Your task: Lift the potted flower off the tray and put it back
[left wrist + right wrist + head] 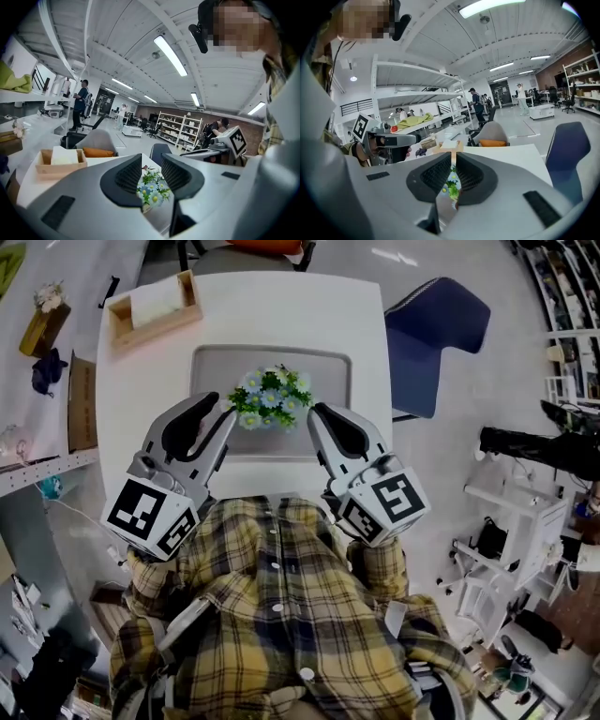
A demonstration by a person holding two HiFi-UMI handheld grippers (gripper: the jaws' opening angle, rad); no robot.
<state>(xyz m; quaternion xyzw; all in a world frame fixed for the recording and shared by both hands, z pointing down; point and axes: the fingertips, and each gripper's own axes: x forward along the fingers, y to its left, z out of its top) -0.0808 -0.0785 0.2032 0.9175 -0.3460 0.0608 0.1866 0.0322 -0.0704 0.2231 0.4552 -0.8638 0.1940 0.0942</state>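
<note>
Potted flower [271, 397] dead centre on the grey tray [211, 362], middle of the white table [356, 324], blooms facing straight up at the head camera, pot hidden under the foliage. Standing upright, so far as can be judged, with the stem axis vertical. Not lifted yet, by the look of it. Left gripper [222, 409] in close at the near-left edge of the leaves, jaws slightly spread with nothing between them; blue and yellow blooms peeking through the gap in the left gripper view, a little farther off. Right gripper [324, 413] mirrored at the near-right edge, jaws pressed together and empty, just a sliver of greenery past the tips. Both just beside the plant, neither clearly touching, hard to call one nearer. Flanked evenly, then, with the flower lying ahead and inward of each tool. Probably a two-sided squeeze on the pot lower down, or a wider opening on one side first. Worth watching: crushed petals if closing on the blooms instead of the pot.
</note>
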